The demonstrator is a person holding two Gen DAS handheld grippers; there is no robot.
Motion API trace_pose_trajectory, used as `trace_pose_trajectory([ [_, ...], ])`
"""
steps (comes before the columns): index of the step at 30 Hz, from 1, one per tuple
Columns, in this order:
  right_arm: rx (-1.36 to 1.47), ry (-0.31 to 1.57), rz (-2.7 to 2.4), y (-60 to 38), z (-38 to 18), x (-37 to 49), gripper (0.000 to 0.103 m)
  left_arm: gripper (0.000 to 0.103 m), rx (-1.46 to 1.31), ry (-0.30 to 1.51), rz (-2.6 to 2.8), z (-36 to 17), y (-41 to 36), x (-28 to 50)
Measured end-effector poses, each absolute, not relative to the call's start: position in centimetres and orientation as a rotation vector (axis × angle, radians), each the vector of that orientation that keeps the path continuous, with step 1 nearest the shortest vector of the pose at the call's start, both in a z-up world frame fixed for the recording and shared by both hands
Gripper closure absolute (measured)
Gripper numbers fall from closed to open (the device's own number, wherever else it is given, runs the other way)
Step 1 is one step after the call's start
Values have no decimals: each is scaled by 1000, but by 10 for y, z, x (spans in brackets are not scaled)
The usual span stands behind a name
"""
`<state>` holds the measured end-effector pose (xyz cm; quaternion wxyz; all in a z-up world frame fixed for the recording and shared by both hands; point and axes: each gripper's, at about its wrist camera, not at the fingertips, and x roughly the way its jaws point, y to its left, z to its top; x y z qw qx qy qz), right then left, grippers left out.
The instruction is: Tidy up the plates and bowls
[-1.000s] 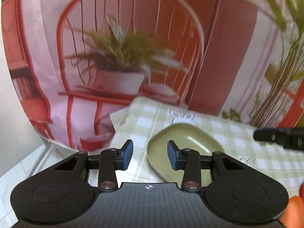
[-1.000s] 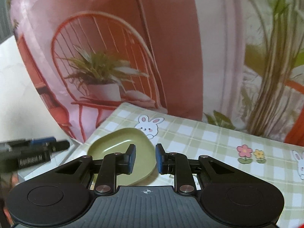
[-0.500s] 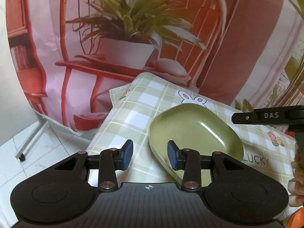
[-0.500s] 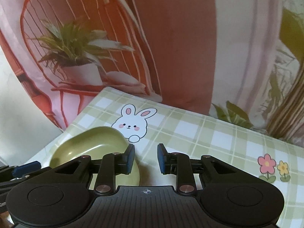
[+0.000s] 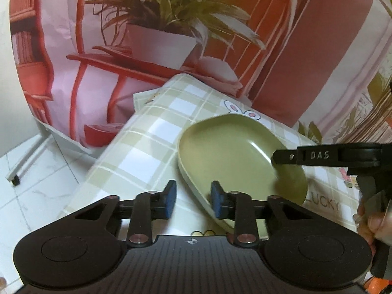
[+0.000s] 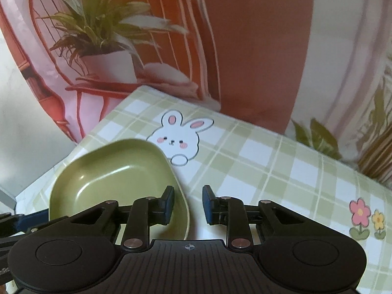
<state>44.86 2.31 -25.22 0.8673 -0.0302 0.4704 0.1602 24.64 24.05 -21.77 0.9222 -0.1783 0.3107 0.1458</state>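
Note:
A green rounded-square plate [image 5: 235,156] lies on the checked tablecloth [image 5: 152,147] near the table's left corner. It also shows in the right wrist view [image 6: 115,171]. My left gripper [image 5: 192,199] is open, its jaws straddling the plate's near-left rim without pressing it. My right gripper [image 6: 188,204] is open, its jaws straddling the plate's right rim. In the left wrist view the right gripper's finger [image 5: 318,156] reaches over the plate's right side.
The tablecloth carries a bunny print [image 6: 178,137], flower prints [image 6: 365,220] and the word LUCKY [image 5: 323,203]. A backdrop printed with a red chair and potted plant [image 5: 166,24] hangs behind the table. The table's left edge drops to a white tiled floor [image 5: 36,171].
Both grippers have moved down and closer to the plate. Their open jaws now sit around its opposite rims. The plate has not moved.

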Motion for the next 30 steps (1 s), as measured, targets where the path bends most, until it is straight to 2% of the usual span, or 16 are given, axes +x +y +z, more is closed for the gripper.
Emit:
trace_pose_trajectory([
  [4,-46,999,348,19,-252,442,93,84,-369,629,296,-217,238,247],
  [10,-26,1007,342,16,-240,422,93,86,-342,624,291,-208,235,240],
  [19,88,985,376,-1,-202,375,93,86,-288,583,286,-165,221,213],
  [30,140,854,383,-36,-150,295,93,86,-246,560,258,-130,175,169],
])
